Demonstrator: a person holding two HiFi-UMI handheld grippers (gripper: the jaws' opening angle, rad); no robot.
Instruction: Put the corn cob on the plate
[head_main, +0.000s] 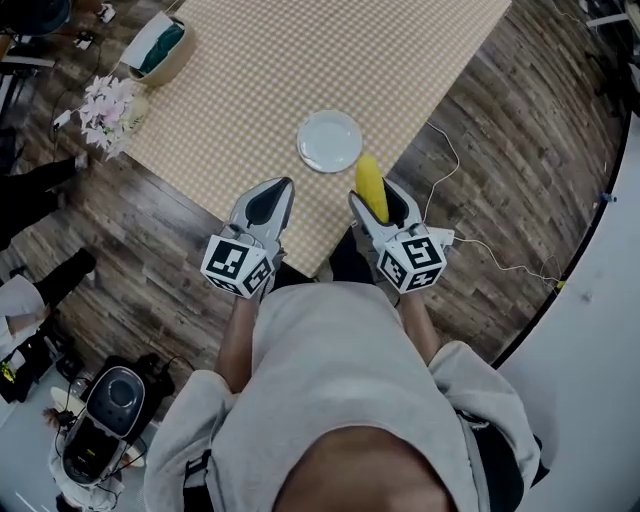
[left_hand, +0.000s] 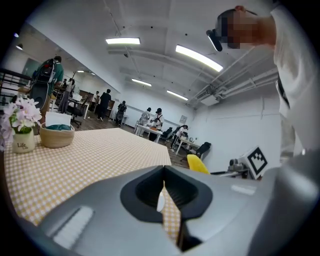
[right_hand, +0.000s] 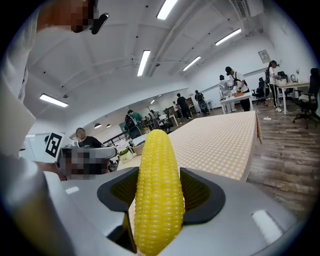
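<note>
The right hand-held gripper (right_hand: 159, 187) is clamping the yellow corn cob (right_hand: 157, 195) between its dark pads, one pad pressing on each side. The cob is standing lengthwise along the jaws, and its rounded tip is poking out past them toward 12 o'clock. In the head view the cob is hanging over the near edge of the table with the yellow-and-white checked cloth (head_main: 300, 60), just short of the round white plate (head_main: 329, 140). From the cob's tip the plate is lying at about 11 o'clock, close by but not touching it. The plate is sitting bare on the cloth.

The left hand-held gripper (left_hand: 164, 175) is holding its jaws together with only a thin slit between the pads and nothing gripped. It is hovering over the same near table edge, at 9 o'clock from the right one, with the two side by side and both pointing toward 12 o'clock.

Far across the table, at roughly 10 o'clock from the plate, a round woven basket with a teal cloth inside (head_main: 160, 45) is sitting near the corner. A small pot of pale pink flowers (head_main: 108, 105) is standing at 7 o'clock from the basket, at the cloth's edge. A thin white cable (head_main: 480, 240) is trailing over the wooden plank floor (head_main: 520, 150) at 3 o'clock from the right hand-held gripper.
</note>
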